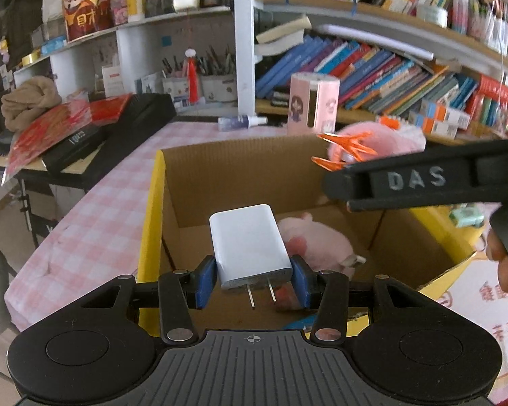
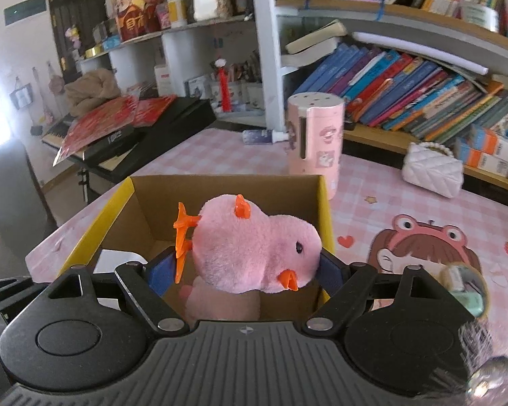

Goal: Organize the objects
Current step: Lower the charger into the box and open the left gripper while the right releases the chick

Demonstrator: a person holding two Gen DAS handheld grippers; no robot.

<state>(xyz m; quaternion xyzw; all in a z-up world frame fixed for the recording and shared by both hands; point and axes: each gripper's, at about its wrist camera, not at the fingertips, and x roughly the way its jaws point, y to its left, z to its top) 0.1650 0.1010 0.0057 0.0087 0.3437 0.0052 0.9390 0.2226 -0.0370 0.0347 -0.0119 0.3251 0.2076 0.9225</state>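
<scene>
Left gripper pinches the charger; right gripper pinches the chick. Lower both inside the box, then spread the fingers.

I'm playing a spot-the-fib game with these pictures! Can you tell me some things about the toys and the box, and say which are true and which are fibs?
1. The left gripper is holding a white charger. True.
2. The right gripper is holding a green frog. False: it holds a pink chick toy with orange feet.
3. The cardboard box is empty. False: a pink plush toy already lies inside.
4. Both grippers are above the open box. True.
5. The pink cylinder holder is lying flat. False: it stands upright on the pink checked tablecloth, behind the box.
</scene>
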